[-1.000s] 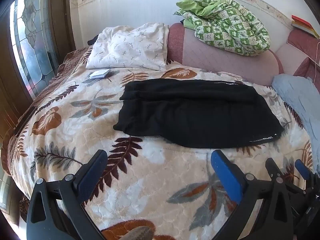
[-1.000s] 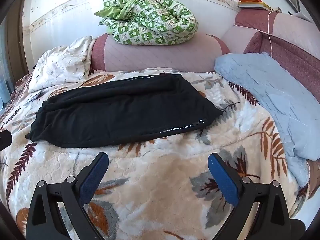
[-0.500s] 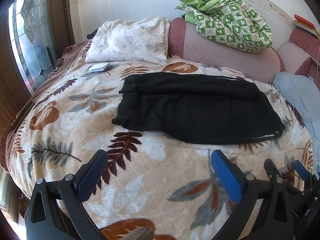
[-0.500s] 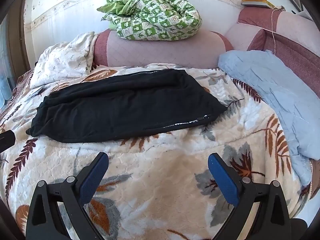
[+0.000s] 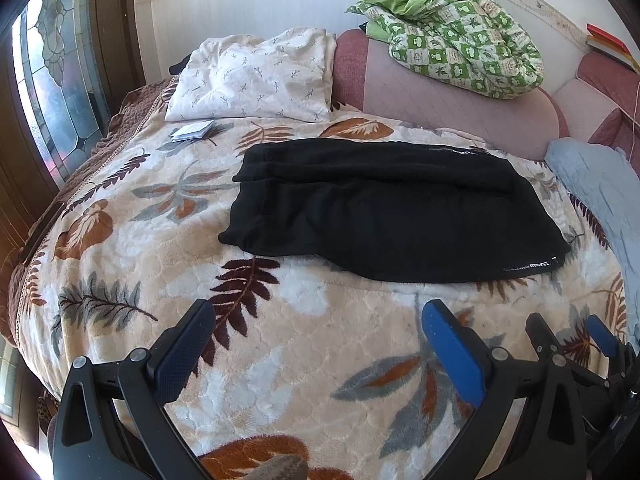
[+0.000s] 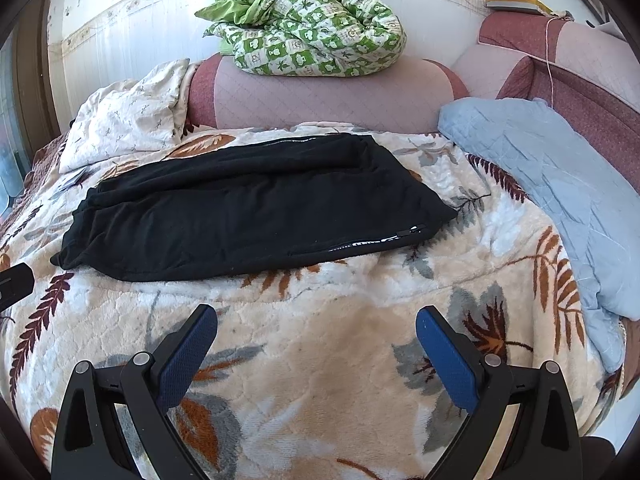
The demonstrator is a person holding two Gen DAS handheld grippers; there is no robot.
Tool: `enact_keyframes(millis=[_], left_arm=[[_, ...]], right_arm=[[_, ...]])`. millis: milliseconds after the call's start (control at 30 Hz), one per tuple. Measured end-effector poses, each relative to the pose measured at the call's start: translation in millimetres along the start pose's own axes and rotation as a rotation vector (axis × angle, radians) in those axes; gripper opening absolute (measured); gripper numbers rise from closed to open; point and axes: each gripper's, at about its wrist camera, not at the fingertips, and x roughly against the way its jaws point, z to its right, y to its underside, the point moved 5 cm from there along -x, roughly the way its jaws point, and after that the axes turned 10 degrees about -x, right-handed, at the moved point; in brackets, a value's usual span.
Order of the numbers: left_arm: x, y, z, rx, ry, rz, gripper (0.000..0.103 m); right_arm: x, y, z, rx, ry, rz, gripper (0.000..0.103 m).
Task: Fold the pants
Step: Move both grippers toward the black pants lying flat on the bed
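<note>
Black pants lie folded flat in a wide rectangle on the leaf-patterned blanket; they also show in the right wrist view, with a zip along the near right edge. My left gripper is open and empty, held above the blanket in front of the pants, apart from them. My right gripper is open and empty, likewise in front of the pants. The right gripper also shows at the lower right of the left wrist view.
A white pillow and a small booklet lie at the back left. A green checked quilt sits on the pink headboard. A light blue cover lies at the right. A window is left.
Both grippers have drawn back and risen slightly, so the pants sit a little farther off in both views. The pants have not moved. Both grippers stay open.
</note>
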Motion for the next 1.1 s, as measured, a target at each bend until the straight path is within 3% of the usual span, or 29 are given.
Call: enact_keyframes(millis=[1100], left_arm=[[-7.5, 9.0, 6.1, -0.022, 0.016, -0.034, 0.103]], right_arm=[[-2.6, 0.2, 3.8, 0.023, 0.014, -0.007, 0.101]])
